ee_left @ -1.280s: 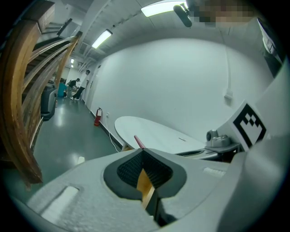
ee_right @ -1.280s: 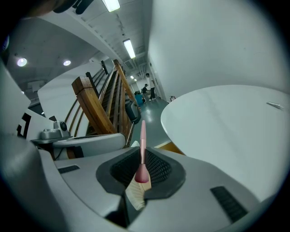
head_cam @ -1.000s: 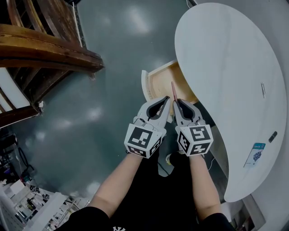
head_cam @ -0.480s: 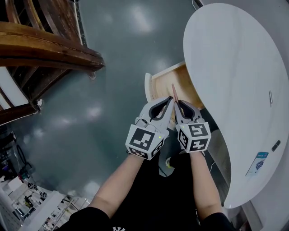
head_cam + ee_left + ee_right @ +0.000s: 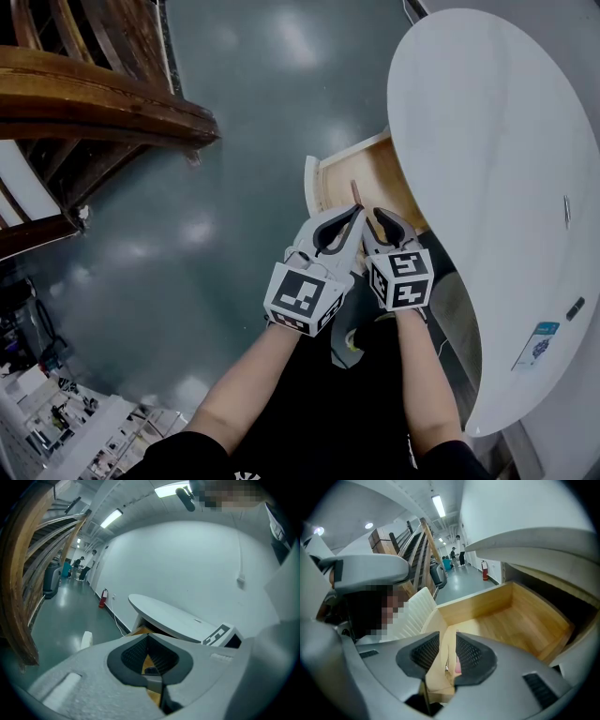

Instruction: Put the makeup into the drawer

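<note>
While the right gripper (image 5: pixel 447 641) pinches a slim pinkish makeup stick (image 5: pixel 458 663) between narrowed jaws, I log the left gripper (image 5: pixel 149 638) closed on nothing, just beside it. Ahead of both claws the wooden drawer (image 5: pixel 476 603) stands open, its floor bare. Beyond it sits the white table top (image 5: pixel 487 169). My read: pickup done; lowering and release are left.

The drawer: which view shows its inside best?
The right gripper view: it looks straight into the open wooden drawer, showing floor and walls. The head view shows it from above, partly under the white tabletop and behind the right tool. The left gripper view catches only a wood sliver under the tabletop.
</note>
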Demonstrator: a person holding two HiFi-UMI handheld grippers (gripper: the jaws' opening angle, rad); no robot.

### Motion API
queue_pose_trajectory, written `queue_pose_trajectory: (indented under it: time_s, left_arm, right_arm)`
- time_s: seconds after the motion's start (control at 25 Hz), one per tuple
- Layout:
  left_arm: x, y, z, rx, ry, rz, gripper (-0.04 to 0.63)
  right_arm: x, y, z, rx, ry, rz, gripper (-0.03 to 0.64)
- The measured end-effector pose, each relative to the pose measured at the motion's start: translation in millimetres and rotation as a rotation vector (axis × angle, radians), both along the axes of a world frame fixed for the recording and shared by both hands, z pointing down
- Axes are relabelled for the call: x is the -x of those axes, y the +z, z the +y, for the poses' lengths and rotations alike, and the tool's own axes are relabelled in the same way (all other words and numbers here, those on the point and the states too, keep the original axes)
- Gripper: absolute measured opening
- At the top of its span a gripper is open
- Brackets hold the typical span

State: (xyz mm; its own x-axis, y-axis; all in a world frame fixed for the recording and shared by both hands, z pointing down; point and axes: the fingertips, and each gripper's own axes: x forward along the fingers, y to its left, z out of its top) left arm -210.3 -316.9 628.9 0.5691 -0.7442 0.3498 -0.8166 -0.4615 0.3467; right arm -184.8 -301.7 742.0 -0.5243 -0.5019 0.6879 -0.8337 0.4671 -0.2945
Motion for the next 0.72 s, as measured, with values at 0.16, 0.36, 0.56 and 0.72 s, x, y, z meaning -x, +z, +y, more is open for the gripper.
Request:
queue_pose_trajectory:
  time_s: [0.16, 0.36, 0.56, 0.72]
  left_arm:
    - [0, -5, 3, 0.007, 0.005, -0.008, 0.009]
    - [-7, -29, 10, 0.007, 0.02, -0.017, 0.009]
    - [-14, -64, 16, -0.005, 0.034, -0.015, 0.009]
    - [-29, -97, 26, -0.012, 0.046, -0.008, 0.009]
  right_arm:
    - [-1, -16, 2, -0.013, 0.013, -0.005, 0.105]
    - [-9, -58, 5, -0.05, 0.055, -0.028, 0.04]
    - [-20, -113, 7, -0.099, 0.09, -0.049, 0.027]
    - [-35, -161, 14, -0.138, 0.112, -0.071, 0.023]
